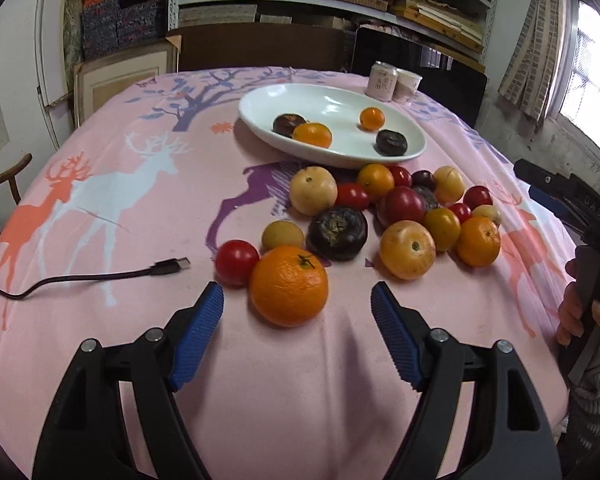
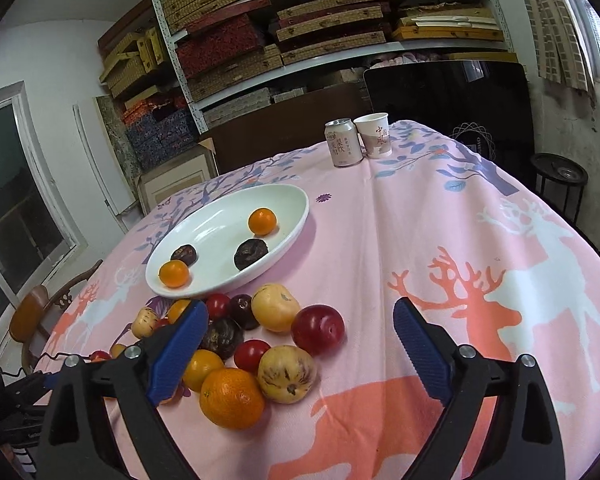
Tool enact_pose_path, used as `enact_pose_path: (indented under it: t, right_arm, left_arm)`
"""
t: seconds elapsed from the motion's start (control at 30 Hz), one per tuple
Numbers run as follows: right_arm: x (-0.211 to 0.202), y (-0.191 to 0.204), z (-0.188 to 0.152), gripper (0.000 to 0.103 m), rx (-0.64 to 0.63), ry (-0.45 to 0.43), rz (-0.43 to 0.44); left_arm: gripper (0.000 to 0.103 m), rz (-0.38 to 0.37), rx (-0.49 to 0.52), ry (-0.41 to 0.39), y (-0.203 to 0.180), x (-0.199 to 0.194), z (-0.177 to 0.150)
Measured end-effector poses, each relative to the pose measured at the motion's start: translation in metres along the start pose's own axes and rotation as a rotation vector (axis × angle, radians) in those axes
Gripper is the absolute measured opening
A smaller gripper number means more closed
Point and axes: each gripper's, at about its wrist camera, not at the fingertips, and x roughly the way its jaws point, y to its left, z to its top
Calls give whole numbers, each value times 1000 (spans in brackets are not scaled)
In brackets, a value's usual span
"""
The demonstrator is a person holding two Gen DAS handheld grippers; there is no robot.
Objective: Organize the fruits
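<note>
A white oval plate (image 1: 256,98) (image 2: 300,208) holds two small oranges and two dark brown fruits. In front of it lies a pile of fruit (image 1: 400,208) (image 2: 260,332): oranges, red tomatoes, yellow round fruits and dark ones. My left gripper (image 1: 298,296) is open, and a big orange (image 1: 288,276) rests on the cloth just ahead between its blue fingertips, with gaps on both sides. My right gripper (image 2: 300,308) is wide open over the pile's right side; its left finger (image 2: 180,344) covers some fruit. A red plum (image 2: 318,330) and a speckled yellow fruit (image 2: 286,374) lie between its fingers, untouched.
A pink deer-print cloth (image 1: 140,220) covers the table. A drink can (image 2: 342,142) and paper cup (image 2: 374,134) stand at the far edge. A black USB cable (image 1: 100,278) lies at the left. A hand (image 1: 580,312) holds the other gripper at the right. A wooden chair (image 2: 40,312) stands left.
</note>
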Motion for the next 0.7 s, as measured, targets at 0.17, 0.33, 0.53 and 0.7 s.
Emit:
enact_pose_path:
  t: [0.17, 0.33, 0.53, 0.7]
  right_arm:
    - [5, -3, -2, 95, 8, 23, 5]
    - [11, -3, -4, 95, 12, 51, 5]
    - [11, -1, -4, 95, -3, 57, 4]
    - [-3, 7, -15, 95, -44, 82, 15]
  left_arm:
    - [68, 6, -10, 10, 1, 10, 9]
    - [63, 1, -12, 7, 4, 18, 17]
    - [46, -50, -32, 5, 11, 17, 17]
    - [43, -58, -32, 2, 16, 11, 12]
